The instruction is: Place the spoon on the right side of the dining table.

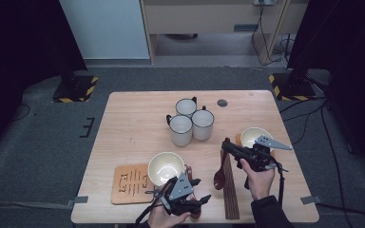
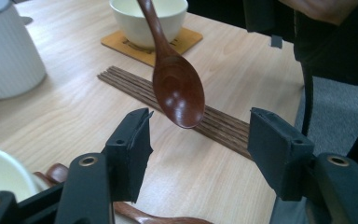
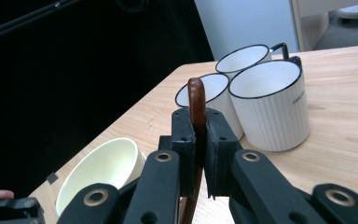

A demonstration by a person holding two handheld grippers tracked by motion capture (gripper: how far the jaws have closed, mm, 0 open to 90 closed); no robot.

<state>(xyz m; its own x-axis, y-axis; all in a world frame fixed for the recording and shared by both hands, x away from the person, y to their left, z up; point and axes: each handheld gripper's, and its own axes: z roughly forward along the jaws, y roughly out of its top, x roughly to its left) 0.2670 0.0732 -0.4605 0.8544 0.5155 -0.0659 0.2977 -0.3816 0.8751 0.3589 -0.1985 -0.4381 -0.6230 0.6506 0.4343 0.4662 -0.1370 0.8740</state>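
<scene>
Two grippers are in my hands at the wooden table [image 1: 133, 118]. My right gripper [image 1: 226, 145] has its jaws pressed tight on the handle of a wooden spoon [image 2: 175, 84]. In the right gripper view the brown handle sticks up from between the two black pads [image 3: 219, 140]. The spoon hangs off the front of this gripper, tilted down, with its round bowl end in the air above a bundle of dark chopsticks [image 1: 230, 194] that lies flat on the table. The spoon does not touch them.

My left gripper [image 1: 204, 197] has its jaws about half way apart, and nothing is between them. In the left gripper view the spoon's bowl end floats just ahead of these jaws, in line with the gap. A second wooden spoon [image 2: 140, 215] lies on the table right under this gripper.

Close beside my left gripper is a cream bowl [image 1: 165, 167], with a small wooden coaster [image 1: 126, 184] next to it. Just past my right gripper is another cream bowl [image 1: 253, 136], and it sits on its own coaster [image 2: 142, 49].

Three white mugs [image 1: 190, 121] with dark rims stand bunched together farther out, ahead of both grippers.
</scene>
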